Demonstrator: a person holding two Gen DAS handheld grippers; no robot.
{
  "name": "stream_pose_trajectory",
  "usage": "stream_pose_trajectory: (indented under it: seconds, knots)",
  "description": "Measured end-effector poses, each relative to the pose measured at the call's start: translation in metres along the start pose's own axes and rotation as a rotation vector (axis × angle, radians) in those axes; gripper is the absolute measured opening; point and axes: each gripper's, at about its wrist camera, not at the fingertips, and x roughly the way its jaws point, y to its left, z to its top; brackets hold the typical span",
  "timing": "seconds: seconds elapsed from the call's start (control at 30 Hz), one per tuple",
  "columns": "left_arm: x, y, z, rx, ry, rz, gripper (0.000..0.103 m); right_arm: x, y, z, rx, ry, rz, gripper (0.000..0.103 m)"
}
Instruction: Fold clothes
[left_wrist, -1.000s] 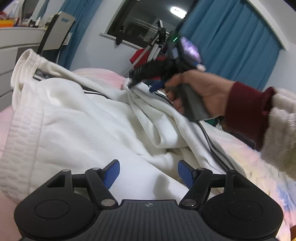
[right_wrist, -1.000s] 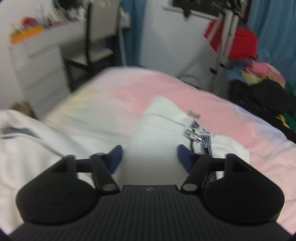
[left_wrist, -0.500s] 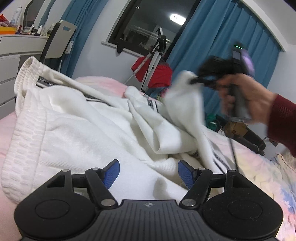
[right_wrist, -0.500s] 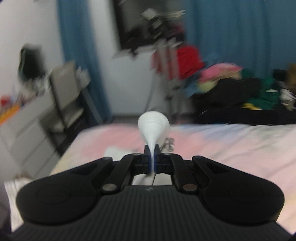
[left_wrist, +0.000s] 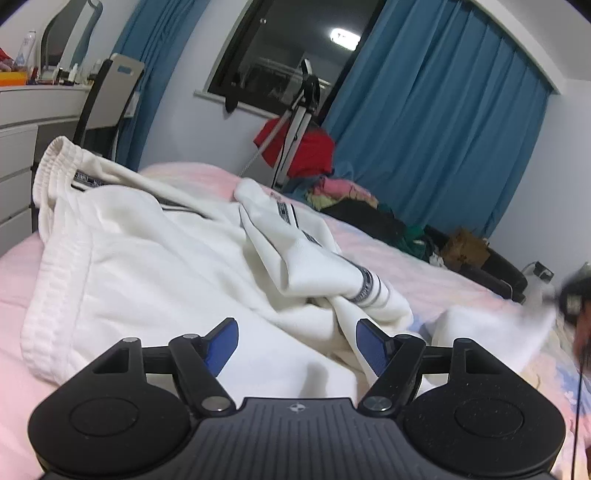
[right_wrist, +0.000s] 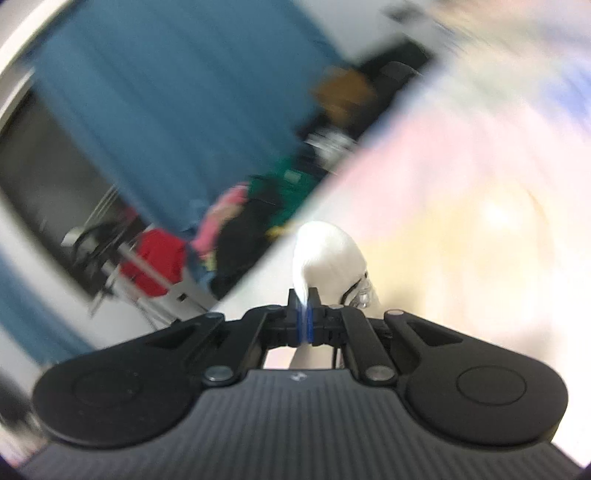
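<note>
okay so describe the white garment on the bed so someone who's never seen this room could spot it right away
Find the pink bed in front of the blue curtains. The white garment sprawls crumpled across it. Unlike the colourful clothes pile beyond the bed, it is plain white with dark striped trim and a ribbed waistband.

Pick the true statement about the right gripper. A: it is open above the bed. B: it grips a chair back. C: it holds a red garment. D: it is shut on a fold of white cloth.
D: in the right wrist view the right gripper has its blue pads pressed together on a bunch of the white garment.
</note>
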Motion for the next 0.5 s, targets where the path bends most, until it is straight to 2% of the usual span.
stream_pose_trajectory:
  seconds: [0.07,0.13,0.2,0.3,0.37,0.4,0.43,0.47,0.5]
  knots:
    - [-0.005,-0.001,-0.002,-0.01,0.008,0.004,0.076,-0.011,-0.051,-0.016,0.118,0.031,-0.042,0.006]
    - [-0.009,0.0,-0.004,-0.024,0.021,0.013,0.076,-0.019,-0.087,-0.035,0.161,0.066,-0.076,0.006]
    - [-0.013,0.002,-0.007,-0.055,0.044,0.025,0.076,-0.024,-0.114,-0.049,0.2,0.097,-0.075,0.006]
    - [-0.017,0.008,-0.013,-0.121,0.093,0.031,0.081,-0.021,-0.14,-0.061,0.376,0.191,-0.051,0.008]
    - [-0.017,0.014,-0.017,-0.192,0.135,0.049,0.081,-0.021,-0.142,-0.062,0.424,0.195,-0.021,0.011]
    - [-0.017,0.018,-0.018,-0.234,0.157,0.05,0.081,-0.02,-0.141,-0.061,0.43,0.197,-0.005,0.015]
    - [-0.018,0.024,-0.021,-0.278,0.174,0.043,0.081,-0.02,-0.141,-0.061,0.43,0.204,0.013,0.033]
    - [-0.018,0.029,-0.023,-0.321,0.184,0.042,0.082,-0.02,-0.14,-0.062,0.429,0.209,0.03,0.056]
    - [-0.018,0.035,-0.026,-0.364,0.192,0.042,0.083,-0.019,-0.14,-0.063,0.423,0.212,0.037,0.063]
